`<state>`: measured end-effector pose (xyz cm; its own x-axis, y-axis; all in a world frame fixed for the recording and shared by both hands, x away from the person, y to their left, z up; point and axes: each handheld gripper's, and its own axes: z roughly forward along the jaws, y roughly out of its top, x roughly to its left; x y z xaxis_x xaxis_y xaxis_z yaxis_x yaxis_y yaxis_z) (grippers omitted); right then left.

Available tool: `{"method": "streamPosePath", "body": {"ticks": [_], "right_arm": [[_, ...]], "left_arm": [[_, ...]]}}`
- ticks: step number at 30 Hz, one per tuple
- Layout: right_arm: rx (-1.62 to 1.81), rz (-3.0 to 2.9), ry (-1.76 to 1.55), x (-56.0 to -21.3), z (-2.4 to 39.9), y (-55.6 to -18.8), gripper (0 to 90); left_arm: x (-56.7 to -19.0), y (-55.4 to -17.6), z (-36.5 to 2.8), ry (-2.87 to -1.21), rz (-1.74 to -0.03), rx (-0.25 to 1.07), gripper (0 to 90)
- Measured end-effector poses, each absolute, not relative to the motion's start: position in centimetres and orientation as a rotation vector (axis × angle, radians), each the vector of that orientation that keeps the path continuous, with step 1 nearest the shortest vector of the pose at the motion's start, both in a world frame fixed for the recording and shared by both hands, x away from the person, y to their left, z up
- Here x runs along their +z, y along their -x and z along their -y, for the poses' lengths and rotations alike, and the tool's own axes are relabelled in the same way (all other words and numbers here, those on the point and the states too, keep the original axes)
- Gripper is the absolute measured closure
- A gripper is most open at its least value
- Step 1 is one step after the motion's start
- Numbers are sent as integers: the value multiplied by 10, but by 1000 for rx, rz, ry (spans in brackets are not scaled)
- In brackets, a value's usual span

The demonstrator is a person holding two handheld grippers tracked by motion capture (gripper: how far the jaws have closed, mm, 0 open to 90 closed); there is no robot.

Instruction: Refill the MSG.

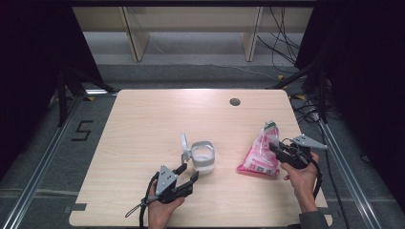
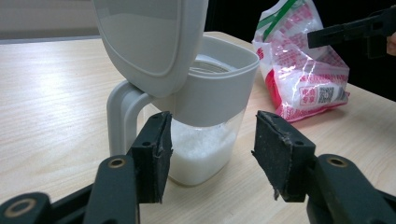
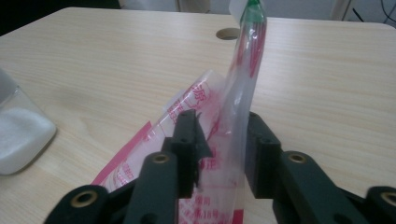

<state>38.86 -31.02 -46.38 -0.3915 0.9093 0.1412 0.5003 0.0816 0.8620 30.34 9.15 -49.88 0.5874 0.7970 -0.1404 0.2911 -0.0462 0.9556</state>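
In the high view, the pink bag [image 1: 260, 153] stands at the table's right side, touching our right gripper [image 1: 277, 149]; if we let go carelessly, it may tip and spill.

In the left gripper view, our left gripper [image 2: 212, 151] is released, just before the lidded container [image 2: 205, 112].

In the right gripper view, the bag's film passes between slack jaws.

Our left gripper [image 1: 187, 172] sits at 6 o'clock on the table, jaws pointing toward 1 o'clock, standing apart with nothing pressed between the pads [image 2: 161, 149]. Our right gripper [image 1: 275, 148] is at 4 o'clock, aimed toward 10 o'clock, jaws parted a little. Both forearms enter from 6 o'clock.
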Motion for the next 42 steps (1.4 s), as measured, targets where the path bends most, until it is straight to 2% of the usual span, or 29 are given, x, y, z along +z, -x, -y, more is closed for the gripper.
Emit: {"method": "streamPosePath", "body": {"ticks": [7, 11, 18, 28, 42], "right_arm": [[1213, -1885, -1414, -462, 315, -387, 636], [1169, -1847, -1378, -457, 318, -386, 556], [1158, -1774, -1385, -449, 314, -379, 473], [1236, -1783, -1349, -444, 290, -365, 440], [1314, -1982, -1227, -454, 263, -358, 397]], "left_arm": [[-500, -305, -95, -1607, -941, 517, 461], [-499, -304, -97, -1602, -950, 525, 462], [-499, -304, -98, -1602, -949, 527, 462], [-499, -304, -98, -1606, -950, 531, 461], [-494, -306, -104, -1590, -960, 538, 443]]}}
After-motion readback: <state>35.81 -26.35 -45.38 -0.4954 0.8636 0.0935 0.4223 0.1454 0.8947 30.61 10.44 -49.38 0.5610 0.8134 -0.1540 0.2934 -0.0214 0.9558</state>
